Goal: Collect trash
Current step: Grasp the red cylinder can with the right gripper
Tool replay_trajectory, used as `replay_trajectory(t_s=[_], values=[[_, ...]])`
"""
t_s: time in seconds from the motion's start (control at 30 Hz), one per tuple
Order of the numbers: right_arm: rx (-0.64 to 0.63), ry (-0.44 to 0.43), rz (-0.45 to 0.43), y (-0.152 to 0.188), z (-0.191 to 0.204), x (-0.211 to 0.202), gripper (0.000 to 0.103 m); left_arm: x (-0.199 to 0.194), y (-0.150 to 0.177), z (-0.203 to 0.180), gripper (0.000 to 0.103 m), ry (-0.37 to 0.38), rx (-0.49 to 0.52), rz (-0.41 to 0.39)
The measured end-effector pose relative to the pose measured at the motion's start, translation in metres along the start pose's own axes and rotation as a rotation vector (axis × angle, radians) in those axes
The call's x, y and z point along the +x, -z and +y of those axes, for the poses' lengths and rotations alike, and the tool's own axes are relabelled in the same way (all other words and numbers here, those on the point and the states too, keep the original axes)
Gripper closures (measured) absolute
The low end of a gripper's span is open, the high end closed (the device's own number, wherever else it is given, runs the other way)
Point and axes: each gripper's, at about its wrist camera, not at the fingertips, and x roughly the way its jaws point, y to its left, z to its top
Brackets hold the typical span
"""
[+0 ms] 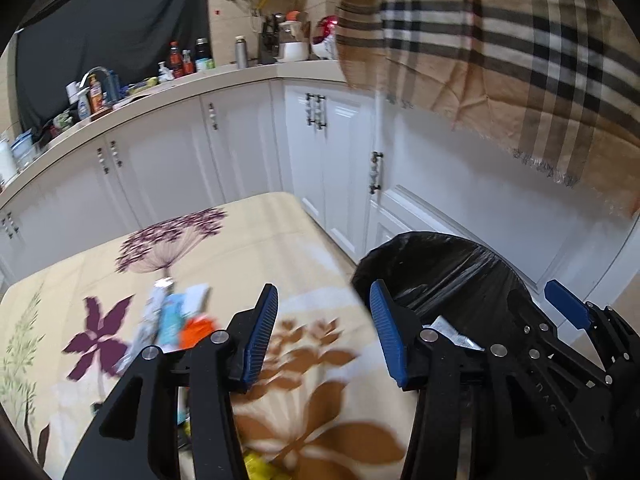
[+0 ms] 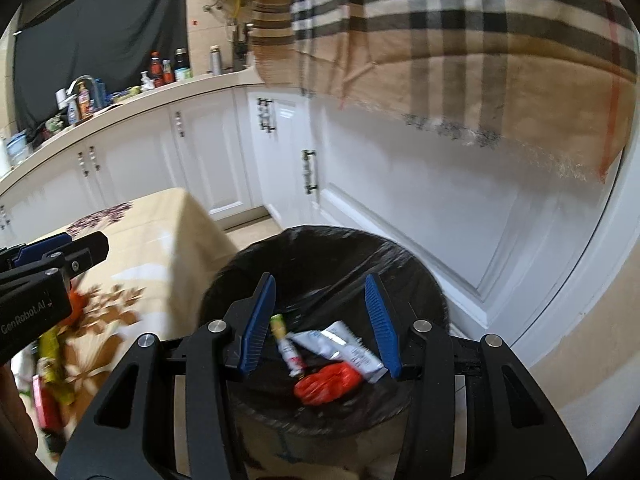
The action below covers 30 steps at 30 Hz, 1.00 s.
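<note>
While the right tool hangs over the black-lined trash bin, its blue fingers stand apart with nothing between them. Down in the bin lie three pieces of trash: a white tube, a slim tube with a yellow-green end and a crumpled red wrapper — the white tube rests partly across the red wrapper.

The left tool is over the floral-covered counter, just beside the bin, and its fingers are likewise spread and hold nothing. In the left wrist view a loose heap of trash sits on the counter at the left of the tool: a light blue packet, a silvery wrapper and an orange scrap, all blurred. Yellow wrappers show near the bottom edge, partly hidden by the tool's frame.

White cabinets run behind — and a beige checked cloth hangs down over the upper right of both views.
</note>
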Motion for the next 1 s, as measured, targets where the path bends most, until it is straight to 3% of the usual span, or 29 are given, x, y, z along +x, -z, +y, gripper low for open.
replay_trajectory(t_s=[0.47,1.0], values=[[-0.092,-0.133,0.006,0.023,0.07,-0.066,0.057,-0.063,0.055,0.093,0.051,-0.123,-0.112,0.009],[-0.231,-0.242,0.066,0.058,0.144,-0.087,0.057,-0.094,0.117,0.179,0.051,-0.237,-0.242,0.071]])
